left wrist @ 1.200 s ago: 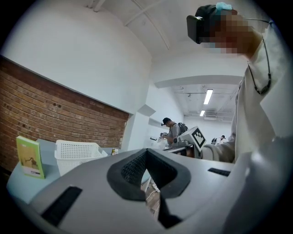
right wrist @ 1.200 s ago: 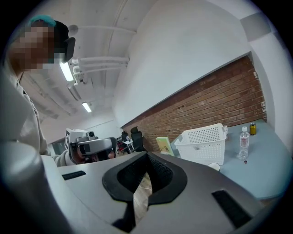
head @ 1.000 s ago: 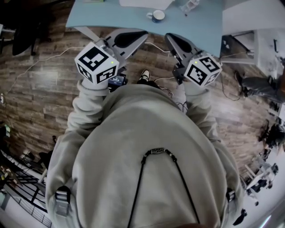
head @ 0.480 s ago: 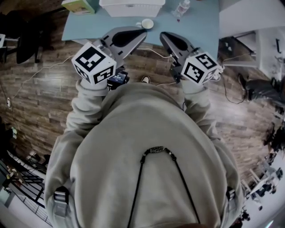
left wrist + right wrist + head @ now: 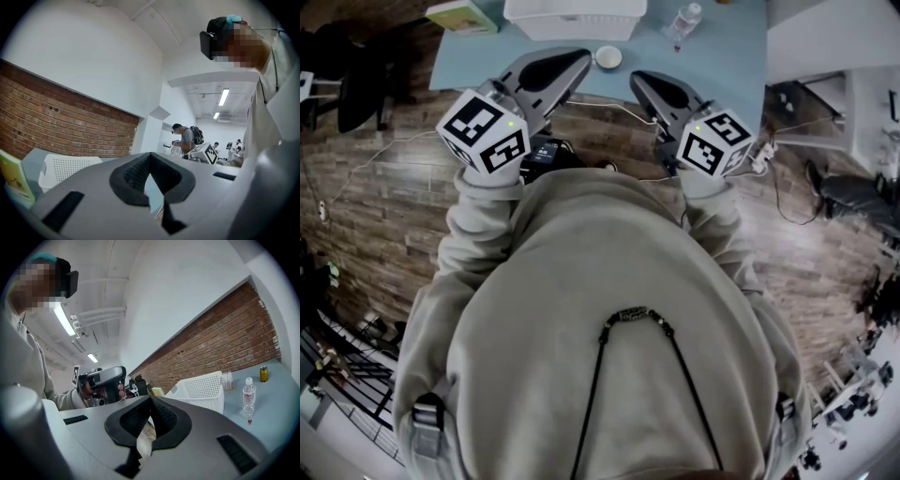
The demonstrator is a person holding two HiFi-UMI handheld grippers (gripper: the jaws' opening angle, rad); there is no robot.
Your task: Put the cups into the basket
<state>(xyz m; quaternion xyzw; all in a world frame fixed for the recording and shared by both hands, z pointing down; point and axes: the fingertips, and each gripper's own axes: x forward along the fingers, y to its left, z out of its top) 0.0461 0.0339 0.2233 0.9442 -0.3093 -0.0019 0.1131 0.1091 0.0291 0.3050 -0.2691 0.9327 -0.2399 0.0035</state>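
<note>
**A:** Head view: any progress?
**B:** None that shows. One cup sits on the blue table at upper centre, just below the white basket. The left gripper and right gripper are both short of it.
**A:** Left gripper view?
**B:** Jaws pressed together, empty; basket at lower left.
**A:** Right gripper view?
**B:** Also pressed together, holding nothing; basket right of centre. I'd say the whole job is left to do.
</note>
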